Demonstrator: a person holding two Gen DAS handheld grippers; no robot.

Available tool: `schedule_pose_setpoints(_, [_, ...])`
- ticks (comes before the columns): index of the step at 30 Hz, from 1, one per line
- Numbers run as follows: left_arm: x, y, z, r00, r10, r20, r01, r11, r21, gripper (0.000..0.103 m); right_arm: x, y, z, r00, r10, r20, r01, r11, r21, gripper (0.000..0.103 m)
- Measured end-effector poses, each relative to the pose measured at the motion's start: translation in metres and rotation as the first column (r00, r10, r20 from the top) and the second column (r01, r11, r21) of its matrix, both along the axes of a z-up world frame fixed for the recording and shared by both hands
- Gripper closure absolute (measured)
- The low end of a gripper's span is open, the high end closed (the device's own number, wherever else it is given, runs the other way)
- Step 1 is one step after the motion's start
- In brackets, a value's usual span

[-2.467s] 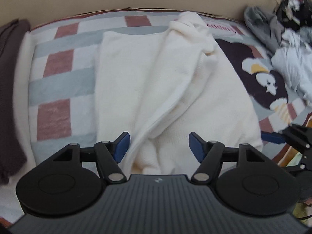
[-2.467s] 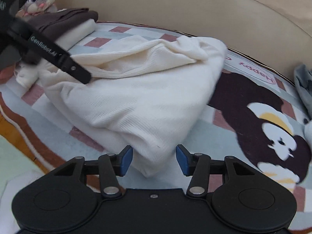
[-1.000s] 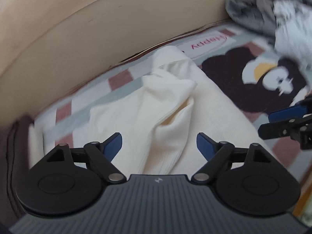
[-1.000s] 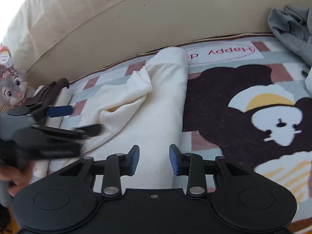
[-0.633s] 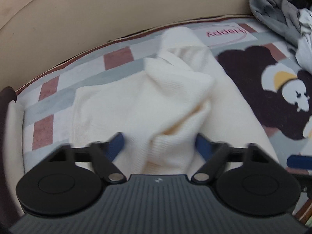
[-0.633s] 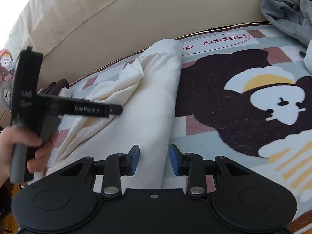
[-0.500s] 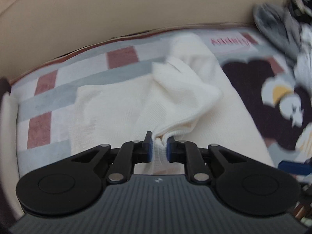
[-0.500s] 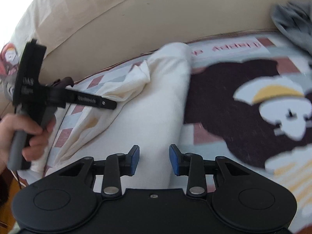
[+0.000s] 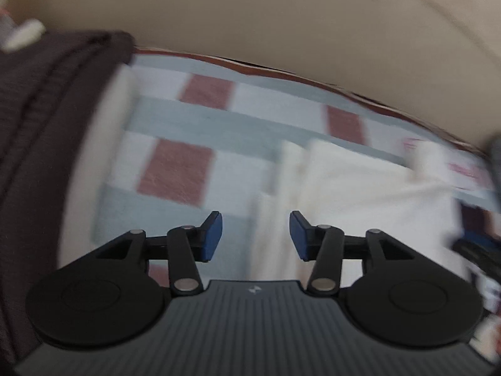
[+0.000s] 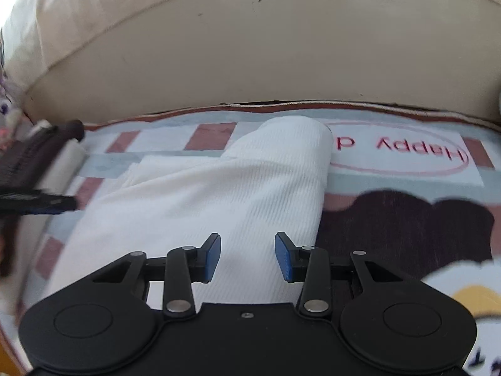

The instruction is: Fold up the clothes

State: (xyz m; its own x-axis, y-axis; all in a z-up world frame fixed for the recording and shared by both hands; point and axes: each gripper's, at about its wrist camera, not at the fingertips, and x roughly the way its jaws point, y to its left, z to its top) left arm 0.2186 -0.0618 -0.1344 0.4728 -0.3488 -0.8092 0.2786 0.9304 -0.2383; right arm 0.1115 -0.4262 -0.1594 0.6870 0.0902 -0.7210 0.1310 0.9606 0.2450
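Across the middle of the right wrist view, the cream ribbed knit garment (image 10: 219,200) lies folded on the checked grey, white and brick-red blanket (image 10: 394,147). The right gripper (image 10: 247,257) hangs over its near edge, jaws apart and empty. The left gripper (image 9: 255,235), blurred, is likewise parted, holding nothing, at the garment's left edge.

Parted fingers (image 9: 213,235) above blurred cream garment (image 9: 360,194)
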Motion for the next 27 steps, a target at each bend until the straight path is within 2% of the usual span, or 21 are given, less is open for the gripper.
schedule_pose_setpoints(2, [-0.013,0.001,0.004,0.994,-0.106,-0.019,0.104,0.992,-0.073,0.043,0.013,0.000,-0.003,1.000,-0.004,-0.006,0.004,1.000,-0.013,0.059])
schedule_pose_setpoints(3, [-0.022,-0.005,0.005,0.986,-0.166,-0.011,0.165,0.983,-0.077,0.040,0.019,0.001,-0.005,1.000,-0.006,-0.009,0.006,1.000,-0.019,0.059])
schedule_pose_setpoints(4, [-0.029,-0.010,0.004,0.976,-0.218,-0.008,0.217,0.973,-0.077,0.036,0.025,0.001,-0.006,1.000,-0.008,-0.013,0.008,1.000,-0.025,0.059])
schedule_pose_setpoints(6, [-0.037,-0.022,-0.002,0.957,-0.290,-0.004,0.289,0.955,-0.065,0.036,0.038,0.001,-0.010,1.000,-0.012,-0.019,0.011,0.999,-0.038,0.058])
schedule_pose_setpoints(7, [-0.038,-0.030,-0.008,0.955,-0.297,-0.003,0.297,0.955,-0.020,0.036,0.044,0.001,-0.011,1.000,-0.014,-0.022,0.013,0.999,-0.045,0.058])
schedule_pose_setpoints(11, [-0.031,-0.037,-0.026,0.982,-0.187,-0.007,0.185,0.966,0.178,0.035,0.068,0.002,-0.017,0.999,-0.023,-0.033,0.021,0.997,-0.068,0.058])
schedule_pose_setpoints(14, [-0.028,-0.021,-0.033,0.993,-0.104,-0.052,0.110,0.988,0.112,0.035,0.036,0.000,-0.001,0.999,-0.048,-0.008,0.048,0.999,-0.019,0.056])
schedule_pose_setpoints(17, [-0.033,-0.008,-0.031,0.997,-0.070,-0.035,0.074,0.990,0.120,0.034,0.003,-0.001,0.015,0.997,-0.074,0.016,0.073,0.997,0.031,0.042])
schedule_pose_setpoints(19, [-0.038,0.011,-0.030,0.997,0.001,-0.082,0.001,1.000,0.028,0.036,-0.026,-0.006,0.018,0.996,-0.087,0.008,0.086,0.991,0.098,0.042])
schedule_pose_setpoints(20, [-0.041,0.021,-0.030,0.993,0.009,-0.116,-0.012,0.999,-0.031,0.036,-0.041,-0.008,0.015,0.996,-0.089,-0.003,0.088,0.986,0.144,0.042])
schedule_pose_setpoints(22, [-0.050,0.031,-0.028,0.986,-0.016,-0.164,0.003,0.997,-0.082,0.036,-0.074,-0.016,0.007,0.994,-0.103,-0.040,0.110,0.963,0.248,0.042])
schedule_pose_setpoints(27, [-0.087,0.042,-0.018,0.981,-0.064,-0.184,0.053,0.997,-0.061,0.035,-0.130,-0.017,-0.025,0.975,-0.140,-0.172,0.199,0.897,0.396,0.042])
